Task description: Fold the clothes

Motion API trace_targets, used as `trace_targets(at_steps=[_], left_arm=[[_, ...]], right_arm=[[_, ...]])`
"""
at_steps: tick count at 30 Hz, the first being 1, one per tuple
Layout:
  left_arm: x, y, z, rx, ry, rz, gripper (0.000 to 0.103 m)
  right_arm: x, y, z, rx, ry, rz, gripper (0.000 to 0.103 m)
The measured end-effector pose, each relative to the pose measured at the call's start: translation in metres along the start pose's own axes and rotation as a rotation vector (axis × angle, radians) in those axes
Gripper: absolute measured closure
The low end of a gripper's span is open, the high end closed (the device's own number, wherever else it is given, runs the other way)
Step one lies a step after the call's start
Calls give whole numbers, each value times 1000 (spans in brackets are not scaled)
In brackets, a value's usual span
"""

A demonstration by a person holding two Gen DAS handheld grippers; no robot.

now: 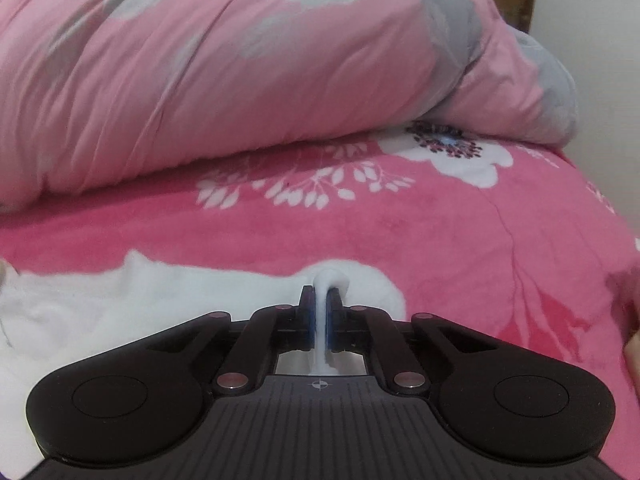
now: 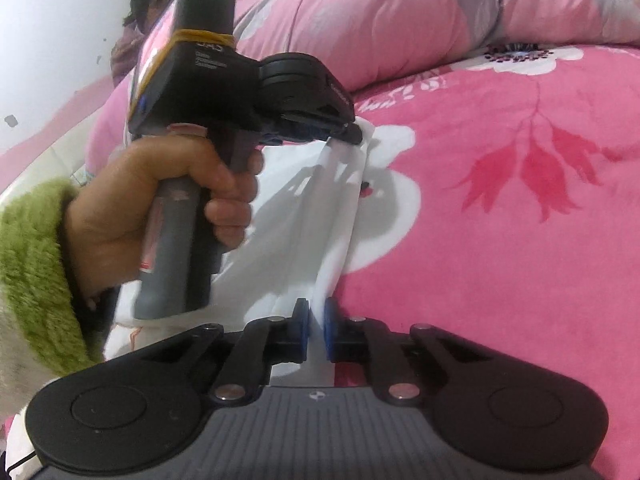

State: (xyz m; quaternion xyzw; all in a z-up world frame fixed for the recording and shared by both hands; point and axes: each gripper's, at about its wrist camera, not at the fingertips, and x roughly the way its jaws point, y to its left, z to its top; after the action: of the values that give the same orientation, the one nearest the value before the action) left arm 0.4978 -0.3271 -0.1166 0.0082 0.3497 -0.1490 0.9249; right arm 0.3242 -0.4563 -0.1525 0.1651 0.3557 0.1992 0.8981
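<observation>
Under white garment (image 1: 80, 312), pink floral blanket (image 1: 440, 220)

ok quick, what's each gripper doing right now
Left gripper: closed on the white garment.
Right gripper: closed on the same white garment's edge.
</observation>
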Motion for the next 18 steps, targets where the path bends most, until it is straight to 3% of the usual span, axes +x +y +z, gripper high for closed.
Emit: trace_targets(at_steps=[2, 4, 6, 7, 13, 18], left_arm=[[2, 0, -2, 7, -7, -14, 91], [0, 2, 1, 21, -7, -41, 72], [-12, 9, 5, 21, -3, -16, 48], [-23, 16, 7, 18, -14, 7, 45], [-111, 85, 11, 24, -117, 89, 37], [-142, 140, -26, 107, -10, 175, 37]], right_arm=[[-2, -4, 1, 21, -11, 3, 95], [-4, -8, 2, 47, -25, 6, 94], [-6, -13, 3, 73, -40, 9, 93], [-8, -16, 4, 94, -56, 0, 90], [-25, -29, 4, 207, -197, -25, 89], [-21, -27, 2, 223, -204, 11, 89]])
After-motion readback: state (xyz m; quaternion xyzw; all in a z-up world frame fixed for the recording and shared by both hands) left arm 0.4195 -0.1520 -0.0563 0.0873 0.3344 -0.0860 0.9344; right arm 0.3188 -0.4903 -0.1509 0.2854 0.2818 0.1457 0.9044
